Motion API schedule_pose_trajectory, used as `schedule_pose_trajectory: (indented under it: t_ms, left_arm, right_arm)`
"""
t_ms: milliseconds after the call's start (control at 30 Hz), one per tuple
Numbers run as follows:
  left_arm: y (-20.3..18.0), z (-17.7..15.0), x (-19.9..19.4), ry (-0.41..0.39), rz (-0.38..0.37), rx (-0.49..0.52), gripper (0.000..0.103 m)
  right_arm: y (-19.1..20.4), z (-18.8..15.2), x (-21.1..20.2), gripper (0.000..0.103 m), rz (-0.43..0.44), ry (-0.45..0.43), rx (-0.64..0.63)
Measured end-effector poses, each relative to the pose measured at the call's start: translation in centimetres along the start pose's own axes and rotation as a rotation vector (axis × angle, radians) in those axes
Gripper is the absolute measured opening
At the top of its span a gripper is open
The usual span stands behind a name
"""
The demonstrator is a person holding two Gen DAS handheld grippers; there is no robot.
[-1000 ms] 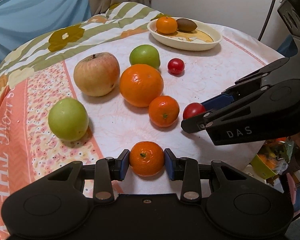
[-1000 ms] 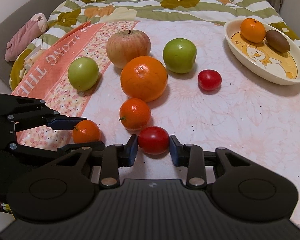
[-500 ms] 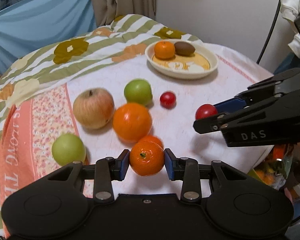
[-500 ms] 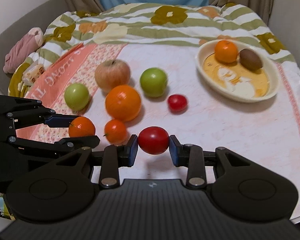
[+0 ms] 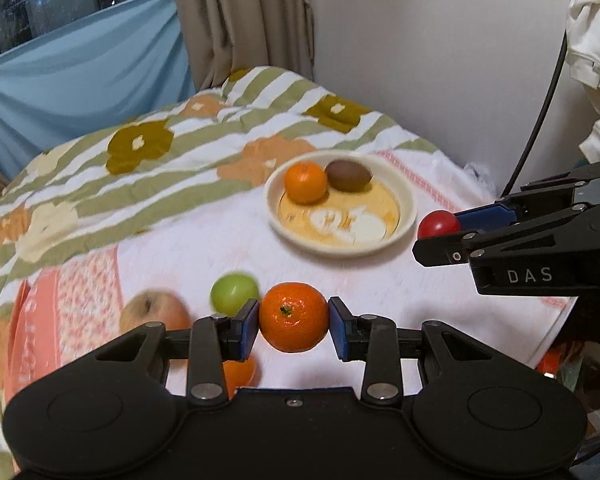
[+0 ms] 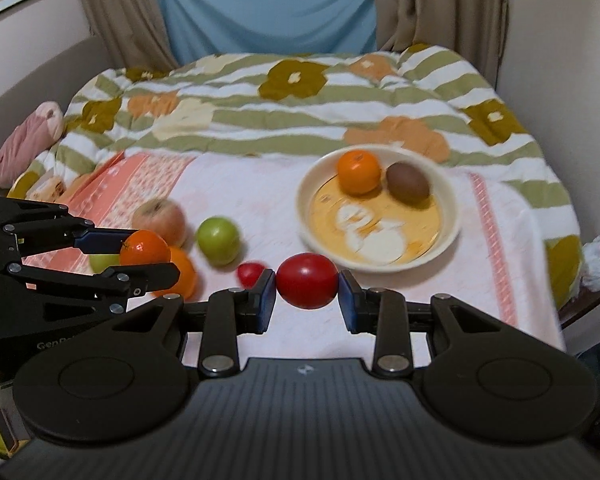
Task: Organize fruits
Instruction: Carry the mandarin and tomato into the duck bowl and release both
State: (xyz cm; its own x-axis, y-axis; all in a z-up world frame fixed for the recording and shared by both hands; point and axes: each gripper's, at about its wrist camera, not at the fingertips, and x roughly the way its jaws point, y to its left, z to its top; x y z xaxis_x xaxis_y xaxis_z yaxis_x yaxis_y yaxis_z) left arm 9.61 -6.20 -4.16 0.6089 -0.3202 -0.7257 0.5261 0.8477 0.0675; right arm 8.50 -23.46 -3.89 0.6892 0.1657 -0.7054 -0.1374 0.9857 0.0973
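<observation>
My left hand-held gripper point(image 5: 294, 317) is pinching a mandarin point(image 5: 293, 317) at bottom centre of its frame — clear of the bench point(image 5: 440, 280). Right hand-held gripper point(image 6: 307, 281) squeezes a tomato point(image 6: 307, 281) mid-frame, just below-left of the bowl point(image 6: 452, 236) — it holds another mandarin point(image 6: 358, 171) and a kiwi point(image 6: 408, 182).

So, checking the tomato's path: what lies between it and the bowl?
Only bare cloth between the tomato and the bowl, in the right wrist view.

Small mandarin point(image 5: 293, 317), stem end facing camera, pinched between blue pads, clear of the cloth. Red tomato point(image 6: 307, 280) held likewise, in the air. Cream bowl point(image 6: 452, 216) carried a second mandarin point(image 6: 358, 171) touching a brown kiwi point(image 6: 407, 182). Apple point(image 6: 161, 221), green fruit point(image 6: 218, 240), small tomato point(image 6: 249, 273) lay loose on the cloth
</observation>
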Motion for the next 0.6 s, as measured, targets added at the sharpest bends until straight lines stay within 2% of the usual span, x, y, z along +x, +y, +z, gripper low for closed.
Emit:
schedule_pose_trajectory:
  t_ms: [300,600]
  left_arm:
    - [-2.2,5.4,4.7,0.002,-0.009,-0.059,0.04]
    - [-2.6,9.4,12.1,0.043,0.043,-0.132,0.04]
  right_arm:
    - [-6.8,4.2,1.3,0.048,-0.006,-0.015,-0.019]
    - [-12.2,7.1,6.7,0.048,0.03,0.025,-0.07]
